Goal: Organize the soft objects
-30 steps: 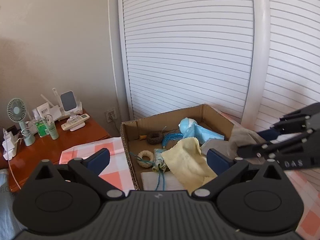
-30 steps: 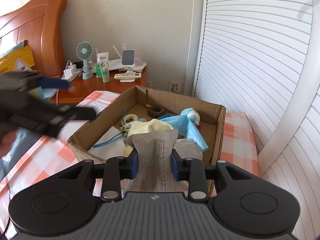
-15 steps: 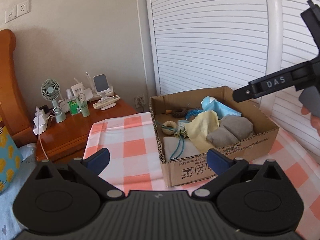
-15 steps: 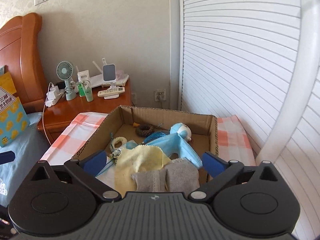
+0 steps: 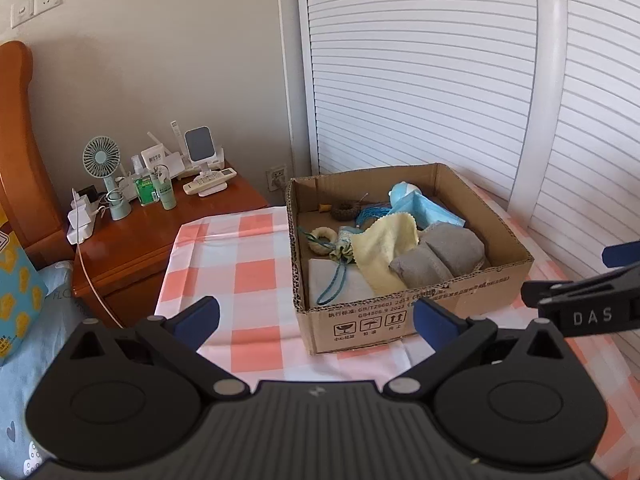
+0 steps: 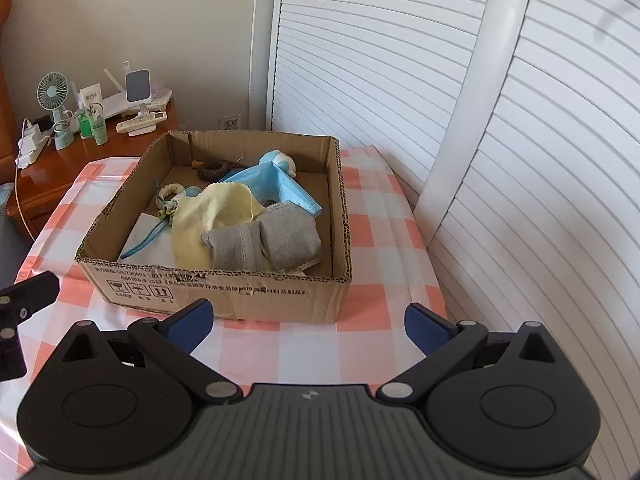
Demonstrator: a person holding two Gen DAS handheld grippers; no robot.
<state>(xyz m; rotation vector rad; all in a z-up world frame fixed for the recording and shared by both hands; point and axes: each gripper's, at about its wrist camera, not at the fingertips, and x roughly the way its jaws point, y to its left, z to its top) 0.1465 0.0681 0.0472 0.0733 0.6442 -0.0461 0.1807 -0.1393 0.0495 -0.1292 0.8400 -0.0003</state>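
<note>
A cardboard box (image 5: 400,316) (image 6: 224,292) stands on the checked tablecloth and holds soft things: a folded grey cloth (image 5: 436,254) (image 6: 264,242), a yellow cloth (image 5: 384,246) (image 6: 216,210), a blue face mask (image 5: 428,210) (image 6: 272,186), a white cloth (image 6: 150,246) and small rings and cords. My left gripper (image 5: 316,320) is open and empty, in front of the box. My right gripper (image 6: 306,322) is open and empty, also in front of the box; it shows at the right edge of the left wrist view (image 5: 584,300).
A wooden nightstand (image 5: 160,232) at the left carries a small fan (image 5: 102,160), bottles and remotes. White slatted doors (image 5: 420,72) stand behind and to the right. The pink and white checked tablecloth (image 6: 380,240) surrounds the box. Blue bedding (image 5: 24,360) lies at far left.
My right gripper opened and let go of the grey cloth, which now lies in the box. Both grippers drew back from over the box to in front of it.
</note>
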